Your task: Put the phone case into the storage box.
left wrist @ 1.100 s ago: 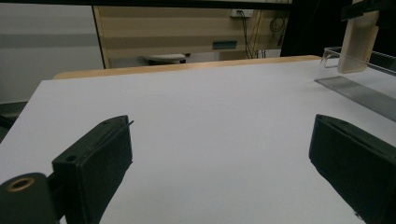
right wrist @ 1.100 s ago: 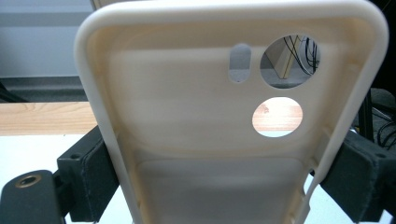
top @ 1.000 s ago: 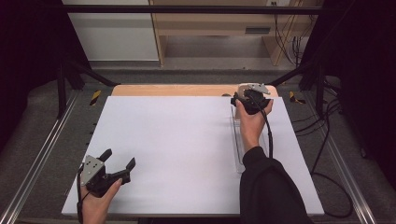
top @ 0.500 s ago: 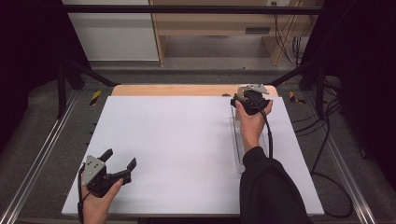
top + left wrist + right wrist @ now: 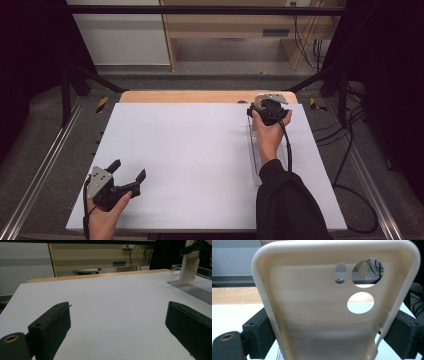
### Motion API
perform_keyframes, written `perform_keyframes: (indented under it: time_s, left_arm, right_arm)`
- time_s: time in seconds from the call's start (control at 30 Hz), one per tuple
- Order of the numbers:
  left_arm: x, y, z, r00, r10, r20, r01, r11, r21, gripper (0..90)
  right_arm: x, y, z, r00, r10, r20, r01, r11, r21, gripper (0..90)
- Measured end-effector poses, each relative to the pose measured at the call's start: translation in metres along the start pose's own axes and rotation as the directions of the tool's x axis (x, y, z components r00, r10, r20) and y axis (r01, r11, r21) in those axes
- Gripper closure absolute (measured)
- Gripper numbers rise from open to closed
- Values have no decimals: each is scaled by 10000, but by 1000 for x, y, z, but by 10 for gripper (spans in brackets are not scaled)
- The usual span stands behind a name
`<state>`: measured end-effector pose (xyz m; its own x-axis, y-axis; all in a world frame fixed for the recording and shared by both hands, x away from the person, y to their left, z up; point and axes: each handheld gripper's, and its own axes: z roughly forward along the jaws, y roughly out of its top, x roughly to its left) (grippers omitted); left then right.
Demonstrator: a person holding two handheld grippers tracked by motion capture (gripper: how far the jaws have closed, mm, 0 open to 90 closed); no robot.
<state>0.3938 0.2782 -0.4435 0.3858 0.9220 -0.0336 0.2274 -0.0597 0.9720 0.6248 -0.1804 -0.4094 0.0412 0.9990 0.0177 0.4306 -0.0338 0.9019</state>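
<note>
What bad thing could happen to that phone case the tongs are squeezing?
The right tongs pinch the cream phone case only by its thin side edges, so it might bend or pop out. It stands upright over the clear tray near the table's far edge; if it slipped, it could tumble off. The left tongs sit open and far away, too far to catch it.

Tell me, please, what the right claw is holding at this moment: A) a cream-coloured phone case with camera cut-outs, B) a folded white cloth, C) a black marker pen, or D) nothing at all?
A: in the right gripper view the right claw has its jaws pressed against both side edges of a cream phone case with two round holes and a small slot; the high view shows it at the table's far right, over a clear tray.
</note>
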Motion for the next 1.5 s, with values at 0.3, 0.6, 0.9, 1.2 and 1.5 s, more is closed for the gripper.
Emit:
perform_keyframes:
  time_s: [0.3, 0.6, 0.9, 1.2, 1.5]
  left_arm:
    - [-1, 0, 0, 10000, -3, 87, 3, 10000, 25, 59]
    - [-1, 0, 0, 10000, -2, 97, 2, 10000, 29, 60]
    - [-1, 0, 0, 9999, 23, 109, -23, 10000, 26, 60]
    - [-2, 0, 1, 9999, 19, 118, -20, 10000, 28, 60]
    - [-2, 0, 1, 9999, 28, 135, -29, 10000, 34, 61]
  right_arm:
    - [0, -5, 2, 10000, 28, -20, -27, 9999, 123, 104]
    - [2, -7, 4, 10000, 48, -63, -47, 9999, 120, 103]
    - [2, -8, 5, 10000, 31, -87, -29, 9998, 184, 103]
    - [1, -7, 6, 9999, 80, -83, -79, 9997, 219, 101]
    - [1, -7, 8, 9999, 117, -80, -115, 9996, 242, 100]
